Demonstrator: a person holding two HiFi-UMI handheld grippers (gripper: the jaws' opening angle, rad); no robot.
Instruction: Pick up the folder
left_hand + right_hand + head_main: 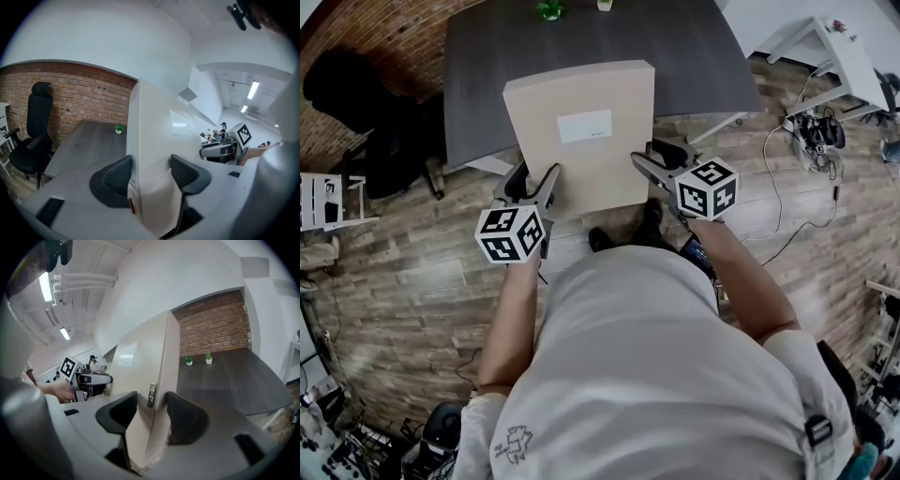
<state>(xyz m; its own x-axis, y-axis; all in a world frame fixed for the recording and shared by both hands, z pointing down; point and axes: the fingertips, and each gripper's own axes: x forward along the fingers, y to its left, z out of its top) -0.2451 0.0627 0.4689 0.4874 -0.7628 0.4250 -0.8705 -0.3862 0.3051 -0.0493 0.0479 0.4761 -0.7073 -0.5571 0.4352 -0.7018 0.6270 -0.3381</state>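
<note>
The left claw (152, 176) is pinching the near left corner of the folder (579, 178), its two pads pressing on the top and bottom covers and standing fairly wide apart because the folder is thick. The right claw (151, 417) is doing the same at the near right corner, with the folder's edge filling the gap between its pads. From above, the left claw (534, 186) and the right claw (649, 165) are sitting on either side of the folder's near end, just in front of the person's chest.

The folder is lying with its broad face and white label (584, 126) turned up. Its long axis is running straight away from the person, the near end hanging over the floor and the far end reaching over the dark table (483, 84).

The pickup is looking nearly done to me: both grips are on, and the folder appears to be riding above the tabletop rather than resting on it. What seems left is bringing it fully clear of the table.
</note>
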